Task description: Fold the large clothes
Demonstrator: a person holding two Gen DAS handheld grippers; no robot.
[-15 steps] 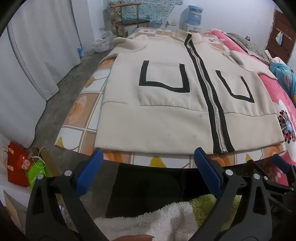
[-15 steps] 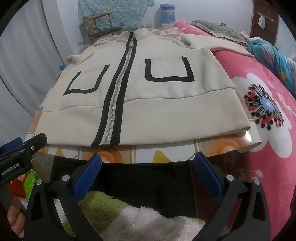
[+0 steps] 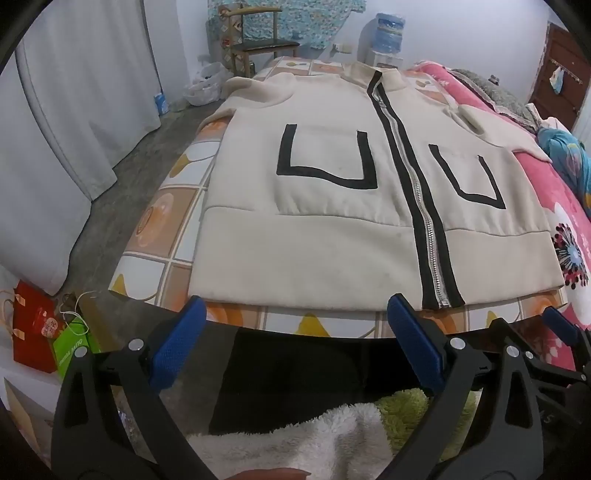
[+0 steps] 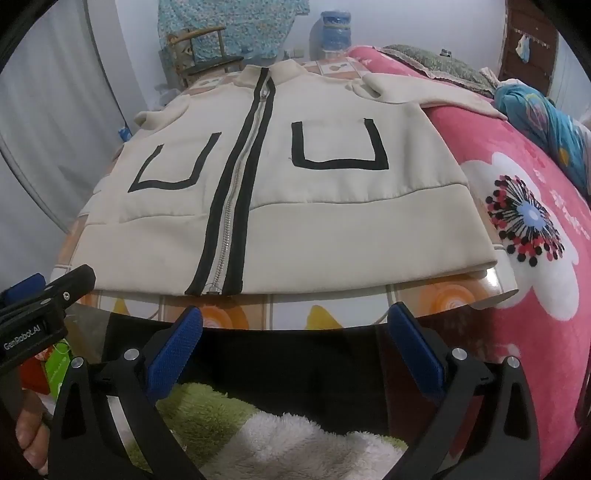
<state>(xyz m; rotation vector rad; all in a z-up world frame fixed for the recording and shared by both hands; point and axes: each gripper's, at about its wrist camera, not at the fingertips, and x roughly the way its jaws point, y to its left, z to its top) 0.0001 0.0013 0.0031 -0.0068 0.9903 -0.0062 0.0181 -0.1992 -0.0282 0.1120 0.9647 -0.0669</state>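
Observation:
A cream zip-up jacket (image 3: 332,229) (image 4: 332,229) lies flat and face up on the bed, hem toward me, collar at the far end. Black bands flank its silver zipper (image 3: 424,221) (image 4: 229,221), and a black U outlines each pocket. My left gripper (image 3: 295,347) hangs open just short of the hem, nothing between its blue pads. My right gripper (image 4: 295,347) is open too, in front of the hem's right half, empty. The left gripper's finger shows at the left edge of the right wrist view.
The jacket rests on a tiled-pattern mat (image 3: 166,229) over a pink flowered blanket (image 4: 535,229). A fluffy green and white cloth (image 4: 277,435) lies below the grippers. Red and green bags (image 3: 37,332) sit on the floor at left. A chair (image 3: 258,40) and a water bottle (image 3: 386,33) stand beyond.

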